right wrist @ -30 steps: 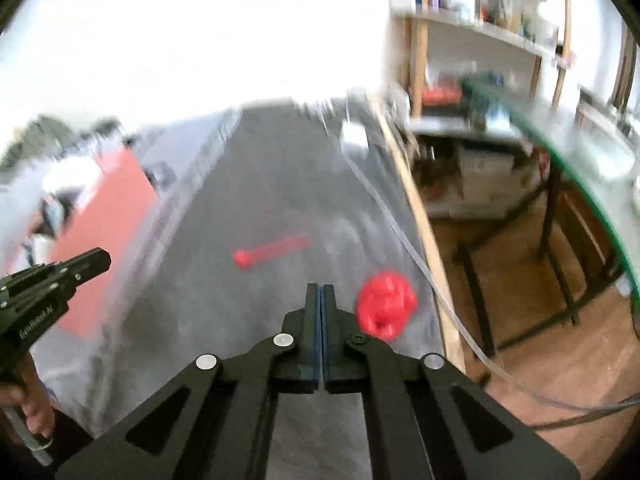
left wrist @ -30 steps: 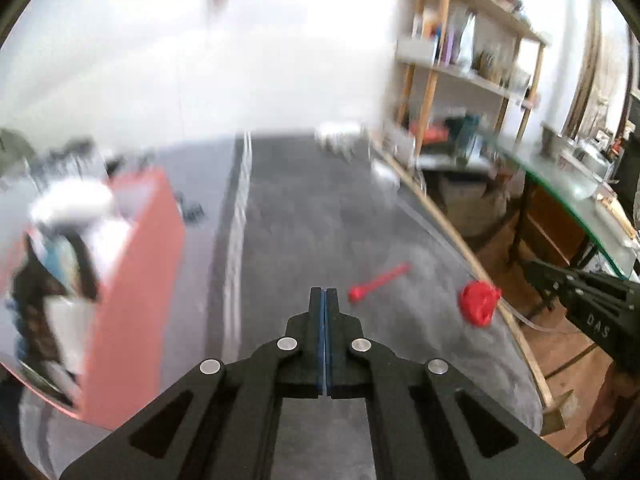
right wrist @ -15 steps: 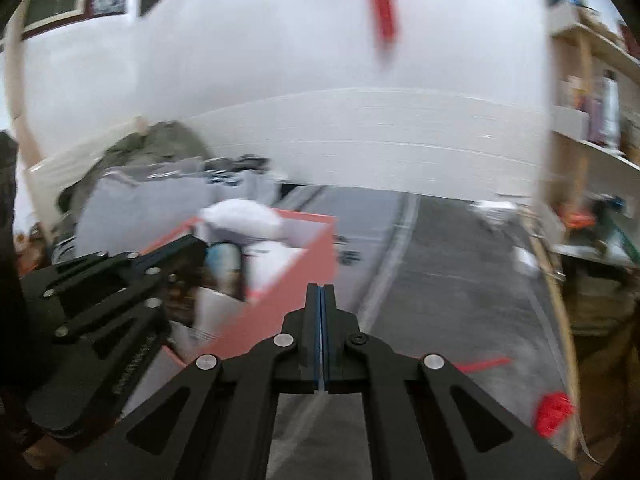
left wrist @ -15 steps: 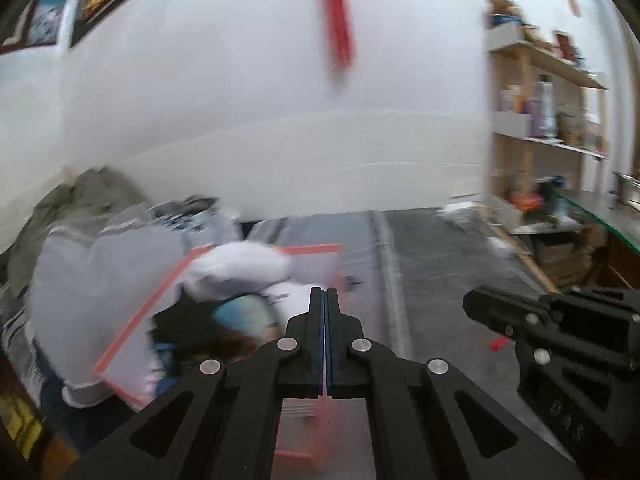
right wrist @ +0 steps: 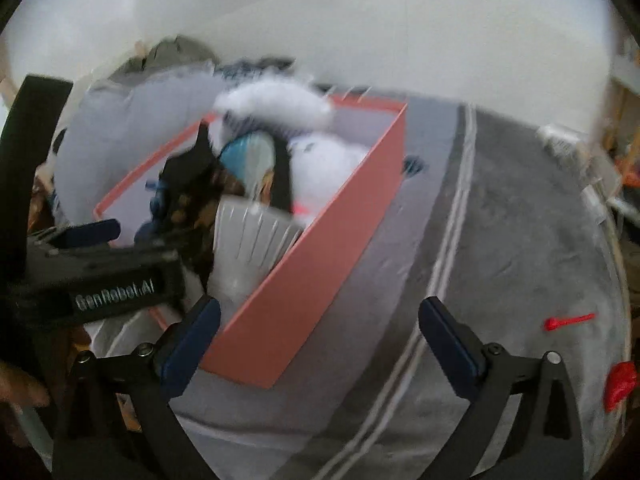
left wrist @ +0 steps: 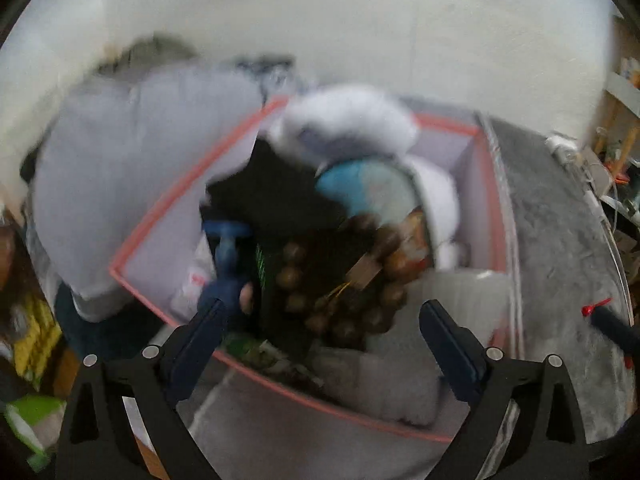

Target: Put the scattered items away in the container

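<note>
A salmon-pink box (left wrist: pixel 160 216) (right wrist: pixel 320 272) holds a white plush toy (left wrist: pixel 352 124) (right wrist: pixel 276 108), a blue ball (left wrist: pixel 360 188), brown beads (left wrist: pixel 340 300) and other items. My left gripper (left wrist: pixel 320 332) is open and empty, right above the box. My right gripper (right wrist: pixel 320 332) is open and empty, over the box's near corner and the grey cloth (right wrist: pixel 500 240). The left gripper also shows in the right wrist view (right wrist: pixel 92 268). A thin red stick (right wrist: pixel 568 320) (left wrist: pixel 596 306) and a red lump (right wrist: pixel 620 384) lie on the cloth at the right.
A grey bundle of fabric (left wrist: pixel 120 152) leans against the box's left side. A wooden shelf with clutter (left wrist: pixel 616 152) stands at the far right. A white wall (right wrist: pixel 360 20) runs behind. The table's right edge (right wrist: pixel 624 280) curves near the red items.
Both grippers have opened from shut. Both have swung left and down toward the box, which now fills the left wrist view. The frames are motion-blurred.
</note>
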Available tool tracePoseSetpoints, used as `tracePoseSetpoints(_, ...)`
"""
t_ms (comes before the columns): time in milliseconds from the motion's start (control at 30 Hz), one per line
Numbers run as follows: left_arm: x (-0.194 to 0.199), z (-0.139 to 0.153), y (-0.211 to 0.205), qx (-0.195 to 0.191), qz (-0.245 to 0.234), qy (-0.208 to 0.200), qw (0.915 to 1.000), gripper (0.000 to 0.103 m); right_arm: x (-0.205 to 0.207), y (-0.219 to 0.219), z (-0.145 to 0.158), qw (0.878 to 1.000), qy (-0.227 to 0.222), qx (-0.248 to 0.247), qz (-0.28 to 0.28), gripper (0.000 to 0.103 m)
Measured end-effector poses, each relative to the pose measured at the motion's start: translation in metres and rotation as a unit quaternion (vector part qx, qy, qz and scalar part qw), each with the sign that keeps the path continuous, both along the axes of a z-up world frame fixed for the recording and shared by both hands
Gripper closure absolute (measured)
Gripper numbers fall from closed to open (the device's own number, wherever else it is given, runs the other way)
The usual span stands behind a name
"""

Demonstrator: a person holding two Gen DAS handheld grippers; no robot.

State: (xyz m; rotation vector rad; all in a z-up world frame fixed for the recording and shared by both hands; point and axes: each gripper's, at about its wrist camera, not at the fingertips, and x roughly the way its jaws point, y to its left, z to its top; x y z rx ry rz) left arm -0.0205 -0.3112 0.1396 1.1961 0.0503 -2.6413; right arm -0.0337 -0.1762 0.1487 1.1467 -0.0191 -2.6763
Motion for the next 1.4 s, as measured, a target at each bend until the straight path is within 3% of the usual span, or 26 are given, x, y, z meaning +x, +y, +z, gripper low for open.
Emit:
tracePoseSetpoints(167, 0.023, 0.036, 0.017, -0.018, -0.001, 0.099, 0.9950, 0.003, 0.024, 0.021, 0.038, 0.996, 0.087, 0.026, -0.018, 0.001)
tracePoseSetpoints(300, 0.050, 0.067, 0.015, -0.014, 0.019, 0.151, 0.9882, 0.003, 0.042, 0.027, 0.067, 0.989, 0.146, 0.030, -0.014, 0.001)
tracePoseSetpoints(433, 0.099, 0.077, 0.009, 0.009, 0.005, 0.199, 0.9799, 0.000, 0.054, 0.021, 0.083, 0.989, 0.148, 0.024, 0.011, 0.001)
tracePoseSetpoints(567, 0.137, 0.060, 0.005, -0.003, 0.020, 0.188, 0.9820, 0.000, 0.090, -0.004, 0.078, 0.978, 0.169, 0.116, 0.035, 0.001)
tracePoseSetpoints(700, 0.165, 0.048, 0.005, 0.029, 0.071, 0.170, 0.9824, 0.000, 0.136, -0.025, 0.064, 0.969, 0.190, 0.147, 0.061, 0.001)
tracePoseSetpoints(767, 0.172, 0.050, 0.018, 0.030, 0.063, 0.172, 0.9826, 0.000, 0.155, -0.029, 0.060, 0.969, 0.198, 0.109, 0.097, 0.001)
tracePoseSetpoints(833, 0.177, 0.055, 0.038, -0.018, 0.050, 0.187, 0.9809, 0.000, 0.165, -0.035, 0.060, 0.969, 0.200, 0.085, 0.117, 0.002)
tracePoseSetpoints(867, 0.178, 0.056, 0.040, -0.025, 0.061, 0.196, 0.9783, 0.000, 0.174, -0.041, 0.060, 0.966, 0.210, 0.094, 0.121, 0.008)
tracePoseSetpoints(967, 0.179, 0.062, 0.045, -0.015, 0.094, 0.199, 0.9753, 0.000, 0.183, -0.034, 0.068, 0.962, 0.237, 0.102, 0.093, 0.001)
tracePoseSetpoints(1133, 0.187, 0.067, 0.062, -0.022, 0.088, 0.228, 0.9694, 0.000, 0.184, -0.011, 0.076, 0.972, 0.210, 0.065, 0.079, 0.001)
tracePoseSetpoints(1400, 0.182, 0.063, 0.074, -0.018, 0.083, 0.219, 0.9720, 0.000, 0.192, -0.001, 0.081, 0.974, 0.206, 0.072, 0.055, 0.001)
